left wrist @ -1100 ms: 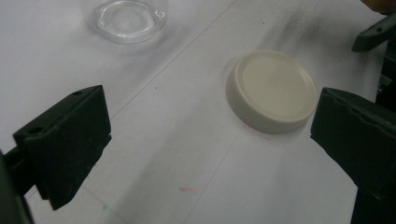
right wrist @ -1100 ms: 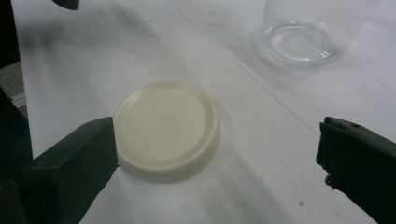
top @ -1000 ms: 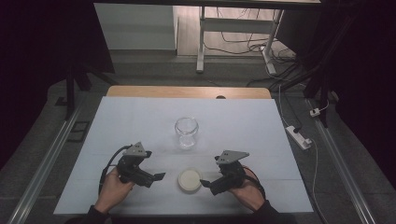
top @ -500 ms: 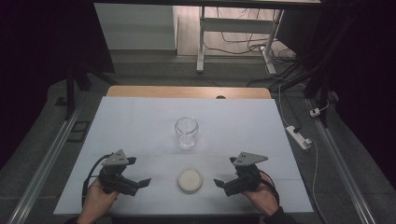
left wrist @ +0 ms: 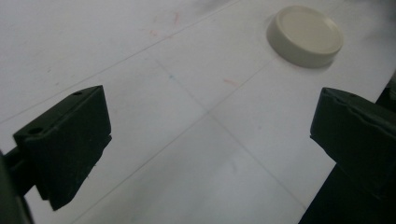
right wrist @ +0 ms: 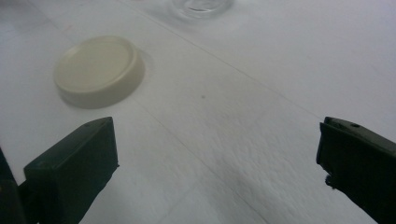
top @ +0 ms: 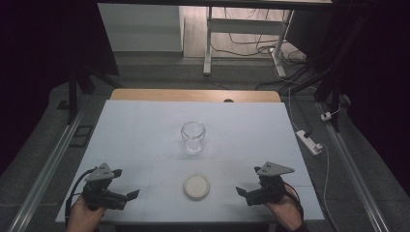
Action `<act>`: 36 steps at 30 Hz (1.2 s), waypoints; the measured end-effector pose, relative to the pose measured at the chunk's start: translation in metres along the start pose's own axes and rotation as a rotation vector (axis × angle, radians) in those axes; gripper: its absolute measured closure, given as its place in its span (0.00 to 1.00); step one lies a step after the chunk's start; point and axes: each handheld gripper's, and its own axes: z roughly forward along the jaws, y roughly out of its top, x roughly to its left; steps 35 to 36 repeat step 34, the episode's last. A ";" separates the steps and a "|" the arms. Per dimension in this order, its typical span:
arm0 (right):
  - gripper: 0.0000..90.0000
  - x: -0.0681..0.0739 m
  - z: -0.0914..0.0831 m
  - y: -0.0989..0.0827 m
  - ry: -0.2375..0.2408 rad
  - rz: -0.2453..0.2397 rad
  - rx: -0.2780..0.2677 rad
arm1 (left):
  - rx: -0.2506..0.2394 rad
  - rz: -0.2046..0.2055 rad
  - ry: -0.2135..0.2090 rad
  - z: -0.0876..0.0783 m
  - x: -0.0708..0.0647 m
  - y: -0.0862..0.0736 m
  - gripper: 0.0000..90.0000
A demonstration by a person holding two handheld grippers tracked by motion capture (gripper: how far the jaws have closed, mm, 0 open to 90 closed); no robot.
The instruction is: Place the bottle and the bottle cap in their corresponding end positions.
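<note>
Left gripper [top: 126, 195]: it is hovering low at the near left of the surface [top: 145, 130], jaws standing wide apart and holding nothing.
Right gripper [top: 241, 192]: it is sitting opposite at the near right, jaws likewise spread wide and empty.
Lid [top: 197, 186]: the round cream lid is lying flat on the surface, between the two sets of jaws and apart from both.
Lid from the left jaws: in the left gripper view the lid [left wrist: 305, 35] is lying ahead of the jaws and off toward the right-hand jaw, well clear of the tips.
Lid from the right jaws: in the right gripper view the lid [right wrist: 98, 70] is lying just ahead of the left-hand jaw, off the centre line.
Nearer hand: by the look of it, the right is sitting a touch closer, though the margin is slim.
Long axis: none to speak of, since the lid is a disc and any approach across its rim looks alike.
Jar [top: 193, 137]: a clear glass jar is standing upright and open beyond the lid, farther from both jaws.
Lid's look: smooth, matte, low-walled, top face up.
</note>
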 end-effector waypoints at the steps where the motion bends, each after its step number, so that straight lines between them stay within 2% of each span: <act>1: 0.00 -0.002 -0.002 -0.002 -0.009 0.008 -0.002 | -0.002 -0.009 0.003 -0.002 0.001 -0.002 0.00; 10: 0.00 -0.015 -0.021 -0.020 -0.073 0.082 -0.001 | -0.012 -0.076 0.035 -0.018 0.008 -0.026 0.00; 16: 0.00 -0.021 -0.030 -0.032 -0.102 0.129 0.009 | 0.007 -0.096 0.078 -0.025 0.012 -0.040 0.00; 21: 0.00 -0.024 -0.037 -0.039 -0.113 0.158 0.020 | 0.020 -0.116 0.098 -0.028 0.012 -0.047 0.00; 27: 0.00 -0.023 -0.044 -0.043 -0.121 0.169 0.033 | 0.065 -0.128 0.121 -0.028 0.010 -0.055 0.00; 36: 0.00 -0.023 -0.045 -0.045 -0.127 0.173 0.057 | 0.078 -0.131 0.132 -0.027 0.009 -0.055 0.00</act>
